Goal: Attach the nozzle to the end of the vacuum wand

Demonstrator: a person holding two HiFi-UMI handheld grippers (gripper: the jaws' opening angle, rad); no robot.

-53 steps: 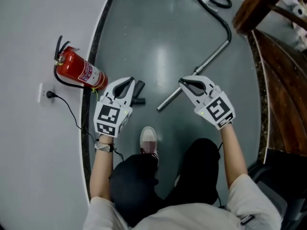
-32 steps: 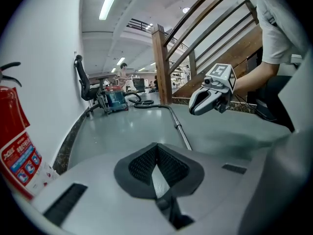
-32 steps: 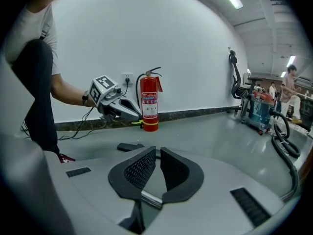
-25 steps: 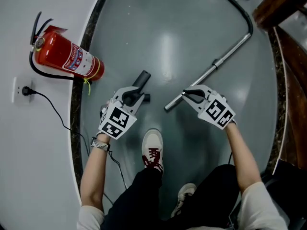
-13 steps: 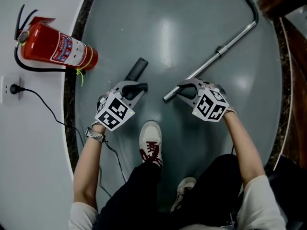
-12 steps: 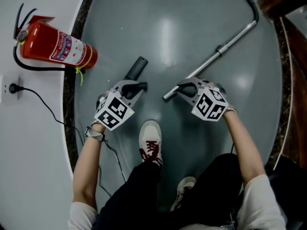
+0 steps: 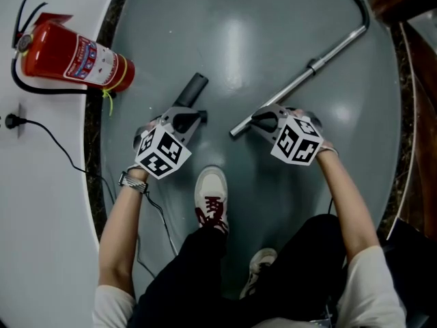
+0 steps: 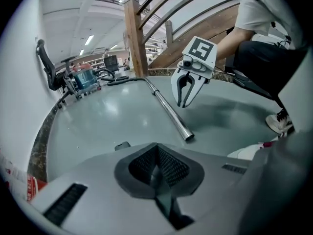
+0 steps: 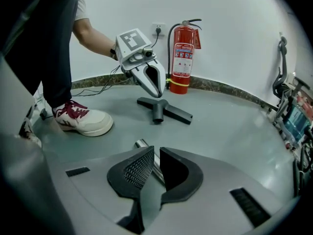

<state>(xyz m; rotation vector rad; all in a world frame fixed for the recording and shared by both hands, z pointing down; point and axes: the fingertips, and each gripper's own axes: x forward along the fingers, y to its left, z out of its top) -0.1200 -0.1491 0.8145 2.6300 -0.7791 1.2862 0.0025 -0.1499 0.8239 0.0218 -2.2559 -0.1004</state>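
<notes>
Both grippers sit mid-frame over the grey floor [image 7: 239,39]: the left gripper [image 7: 191,117] is clenched shut right by the black nozzle [image 7: 193,87], while the right gripper [image 7: 256,118], jaws just closing, clasps the vacuum wand [image 7: 307,70] near its open end

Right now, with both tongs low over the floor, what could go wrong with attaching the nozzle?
1. The left tongs look shut with nothing visible between them, tips at the nozzle; lifting now would probably leave it on the floor.
2. The right tongs have just been closing with the vacuum wand between them, close to its open end; the long tube beyond could lever out of so short a hold.
</notes>
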